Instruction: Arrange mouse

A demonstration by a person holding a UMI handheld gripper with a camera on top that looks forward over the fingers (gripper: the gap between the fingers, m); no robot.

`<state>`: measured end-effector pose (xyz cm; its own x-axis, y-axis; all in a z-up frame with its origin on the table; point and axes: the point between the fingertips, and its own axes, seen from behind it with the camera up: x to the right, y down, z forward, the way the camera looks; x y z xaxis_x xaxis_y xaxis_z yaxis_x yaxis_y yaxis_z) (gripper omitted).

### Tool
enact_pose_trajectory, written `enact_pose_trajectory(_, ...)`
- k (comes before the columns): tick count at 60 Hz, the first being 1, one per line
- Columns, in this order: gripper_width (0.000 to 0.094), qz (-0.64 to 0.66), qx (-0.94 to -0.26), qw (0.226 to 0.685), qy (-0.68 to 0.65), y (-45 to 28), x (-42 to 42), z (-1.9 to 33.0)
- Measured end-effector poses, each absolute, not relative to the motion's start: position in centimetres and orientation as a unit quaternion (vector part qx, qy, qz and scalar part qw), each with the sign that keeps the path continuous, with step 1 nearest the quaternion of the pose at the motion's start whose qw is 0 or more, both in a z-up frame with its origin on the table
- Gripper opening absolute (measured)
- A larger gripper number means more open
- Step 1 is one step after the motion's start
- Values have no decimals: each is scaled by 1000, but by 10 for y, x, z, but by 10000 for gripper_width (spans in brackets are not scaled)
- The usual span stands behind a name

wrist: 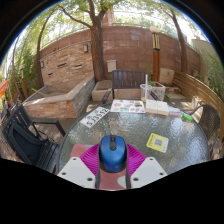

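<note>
My gripper shows only its finger ends; the rest is cut off below. The mouse sits between my fingers, but its lower end runs out of sight there, so I can't tell if the pads touch it. The print on the yellow card is too small to read.

Open glass tabletop lying clear across the lower right of the frame, yellow card sitting mid-right, blue mouse filling the gap between the fingers — boxes and clutter crowding the far edge, chair blocking lower left.
</note>
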<state>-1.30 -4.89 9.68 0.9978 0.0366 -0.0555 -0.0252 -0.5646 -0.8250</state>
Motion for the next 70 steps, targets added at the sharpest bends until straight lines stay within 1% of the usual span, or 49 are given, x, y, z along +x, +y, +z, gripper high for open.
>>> enact_pose_trajectory(2,344,29,-895,444,-11,-52,-19,71)
enact_pose_trajectory(5,386,30,-905,424,-16,-55,-29,40)
enact_pose_trajectory(6,390,29,-907,420,-17,-57,-36,21)
enact_pose_trajectory(9,423,28,-916,400,-18,-61,-40,1)
enact_pose_trajectory(11,461,27,-922,386,-17,-61,-39,-13)
enact_pose_trajectory(13,499,24,-926,378,-13,-70,-43,-16)
enact_pose_trajectory(16,561,16,-922,386,-9,-72,-41,-3)
enact_pose_trajectory(18,659,11,-920,392,-10,-69,-38,7)
enact_pose_trajectory(21,858,4,-917,398,-14,-79,-40,24)
enact_pose_trajectory(24,824,-3,-916,400,-11,-91,-41,42)
enact_pose_trajectory(28,859,-8,-916,400,-5,-104,-41,69)
enact_pose_trajectory(36,851,-22,-915,404,-12,-142,-47,121)
enact_pose_trajectory(42,850,-29,-913,405,-19,-170,-50,147)
enact_pose_trajectory(56,848,-42,-912,408,-20,-212,-50,179)
enact_pose_trajectory(70,849,-40,-911,409,-20,-222,-55,182)
